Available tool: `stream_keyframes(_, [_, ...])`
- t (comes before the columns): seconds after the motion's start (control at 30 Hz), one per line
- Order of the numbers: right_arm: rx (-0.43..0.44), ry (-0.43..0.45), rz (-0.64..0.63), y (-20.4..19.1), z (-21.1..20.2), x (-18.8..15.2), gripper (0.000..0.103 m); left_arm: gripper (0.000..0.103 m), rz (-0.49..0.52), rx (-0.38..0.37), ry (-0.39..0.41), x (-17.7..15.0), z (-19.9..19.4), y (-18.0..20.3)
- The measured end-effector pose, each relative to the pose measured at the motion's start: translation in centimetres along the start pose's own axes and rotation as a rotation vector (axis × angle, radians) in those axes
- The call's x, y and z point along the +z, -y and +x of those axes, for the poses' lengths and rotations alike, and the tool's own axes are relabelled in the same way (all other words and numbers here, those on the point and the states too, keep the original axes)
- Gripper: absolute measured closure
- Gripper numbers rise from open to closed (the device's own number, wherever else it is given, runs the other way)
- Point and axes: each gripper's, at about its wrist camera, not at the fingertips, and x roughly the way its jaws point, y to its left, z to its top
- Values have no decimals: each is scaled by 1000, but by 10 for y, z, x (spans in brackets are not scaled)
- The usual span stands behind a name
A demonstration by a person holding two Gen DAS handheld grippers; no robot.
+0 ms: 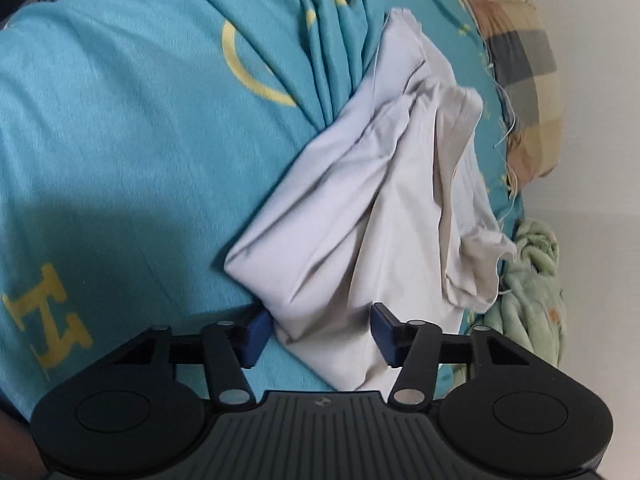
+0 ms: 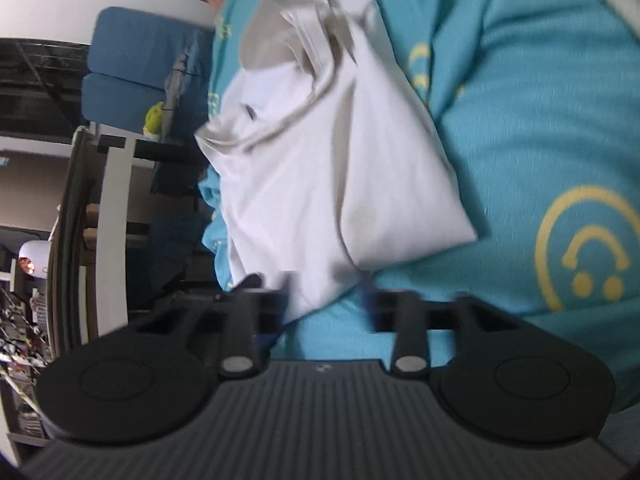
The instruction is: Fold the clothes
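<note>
A white garment [image 1: 368, 200] lies folded into a rumpled bundle on a teal bedsheet [image 1: 120, 120] printed with yellow shapes. My left gripper [image 1: 322, 336] stands open low over the bundle's near corner. The cloth lies loose between its blue pads [image 1: 256, 336] and runs on under the right one. In the right wrist view the same white garment [image 2: 320, 160] lies on the teal sheet [image 2: 520, 120] near the bed's edge. My right gripper [image 2: 326, 304], blurred, is open, with a corner of the cloth reaching between its fingers but not pinched.
A plaid pillow [image 1: 520, 72] and a crumpled pale green cloth [image 1: 536, 280] lie by the white wall beyond the garment. Off the bed's edge stand blue cushions [image 2: 132, 64], a white-framed piece of furniture [image 2: 112, 220] and cluttered shelves.
</note>
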Motion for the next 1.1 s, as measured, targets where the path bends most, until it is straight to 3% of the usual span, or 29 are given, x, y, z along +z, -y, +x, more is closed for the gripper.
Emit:
stream_keyframes(0.07, [24,4,60,9,3,-1,17,73,-9,-8,5,-1,-1,-2])
stream_keyframes(0.13, [60,18,130,20,5,-1,17,87,-8,-26,15,-1,-4,-1])
stream_keyframes(0.27, [81,79,227,38,7,3,18,93,-24,-68,51,1,-13,0])
stream_keyframes(0.33, [59,125,231,41,5,7,34,93,-20,-81,76,2,-19,1])
stream_keyframes(0.4, [31,171,213,39,1,10,81,93,-11,-105,90,2,-22,4])
stream_keyframes(0.5, [32,201,152,25,-4,9,87,94,21,-146,103,4,-29,12])
stream_keyframes(0.7, [63,288,77,-5,-40,16,90,94,78,-173,143,-2,-60,42])
stream_keyframes(0.8, [77,317,48,-20,-60,14,91,95,114,-128,186,-17,-79,60])
stream_keyframes(1.1, [100,381,31,-32,-121,-13,91,95,135,-156,203,-72,-140,81])
